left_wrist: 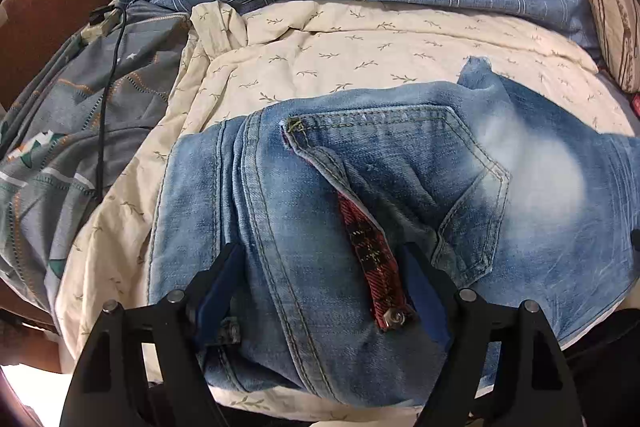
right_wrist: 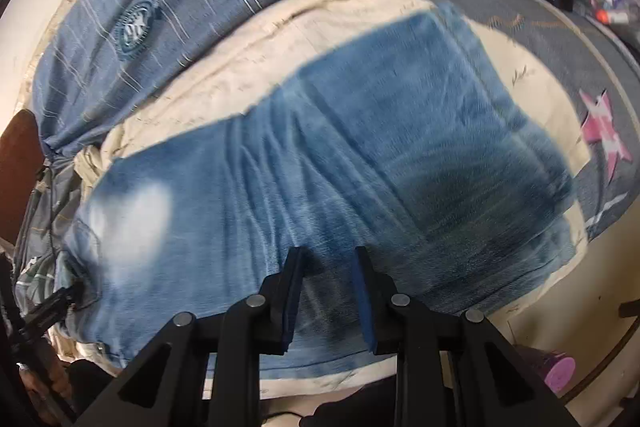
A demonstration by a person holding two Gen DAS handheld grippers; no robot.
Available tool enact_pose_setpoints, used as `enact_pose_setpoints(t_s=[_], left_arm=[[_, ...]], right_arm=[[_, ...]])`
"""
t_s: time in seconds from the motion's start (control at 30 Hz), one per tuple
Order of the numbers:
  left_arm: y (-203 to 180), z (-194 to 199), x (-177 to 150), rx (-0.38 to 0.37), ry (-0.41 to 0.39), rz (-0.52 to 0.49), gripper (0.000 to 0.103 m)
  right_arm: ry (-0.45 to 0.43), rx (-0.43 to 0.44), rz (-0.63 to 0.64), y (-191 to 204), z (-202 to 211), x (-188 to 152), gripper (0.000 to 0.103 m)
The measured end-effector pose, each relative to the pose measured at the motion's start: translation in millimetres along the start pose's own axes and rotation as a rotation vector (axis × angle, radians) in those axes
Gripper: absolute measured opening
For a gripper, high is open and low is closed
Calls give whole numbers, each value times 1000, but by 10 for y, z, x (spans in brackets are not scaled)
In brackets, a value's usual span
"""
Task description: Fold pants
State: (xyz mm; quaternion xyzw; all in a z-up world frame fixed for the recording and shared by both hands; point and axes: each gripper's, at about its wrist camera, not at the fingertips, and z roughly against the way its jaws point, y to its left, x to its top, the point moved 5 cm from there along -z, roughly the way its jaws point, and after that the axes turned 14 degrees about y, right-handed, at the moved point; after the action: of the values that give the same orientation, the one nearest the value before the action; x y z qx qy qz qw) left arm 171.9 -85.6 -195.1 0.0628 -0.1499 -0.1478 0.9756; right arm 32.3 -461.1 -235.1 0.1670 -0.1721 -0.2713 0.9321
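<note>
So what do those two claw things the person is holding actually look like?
Both are alike. The left gripper and the right gripper are matte black plastic frames with triangular cut-outs, joined by round silver pins. Each ends in two flat, wedge-shaped fingers lined with dark blue pads. No markings or labels show on either, and no cables run along them in these views.

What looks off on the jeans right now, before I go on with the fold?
On the jeans, the back pocket flap hangs open, showing its red plaid lining, with the snap loose at its tip between the fingers of the open left claw. One pale bleached patch looks like wash fade, not damage.
</note>
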Motion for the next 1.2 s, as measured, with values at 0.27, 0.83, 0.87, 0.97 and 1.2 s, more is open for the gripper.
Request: enact_pose_setpoints(t_s=[0.27, 0.83, 0.87, 0.97, 1.2], left_arm=[[53, 54, -44, -55, 26, 25, 81], [270, 187, 18, -45, -1, 84, 81], [261, 118, 6, -41, 16, 81, 81], [239, -20, -42, -7, 24, 60, 82], [218, -11, 72, 37, 37, 44, 88]], right_arm=[[51, -21, 72, 30, -5, -11, 33], [-75, 53, 123, 315, 594, -126, 34], [-71, 62, 130, 371, 575, -87, 34], [-56, 78, 130, 459, 449, -37, 35], [36, 23, 141, 327, -37, -2, 36]])
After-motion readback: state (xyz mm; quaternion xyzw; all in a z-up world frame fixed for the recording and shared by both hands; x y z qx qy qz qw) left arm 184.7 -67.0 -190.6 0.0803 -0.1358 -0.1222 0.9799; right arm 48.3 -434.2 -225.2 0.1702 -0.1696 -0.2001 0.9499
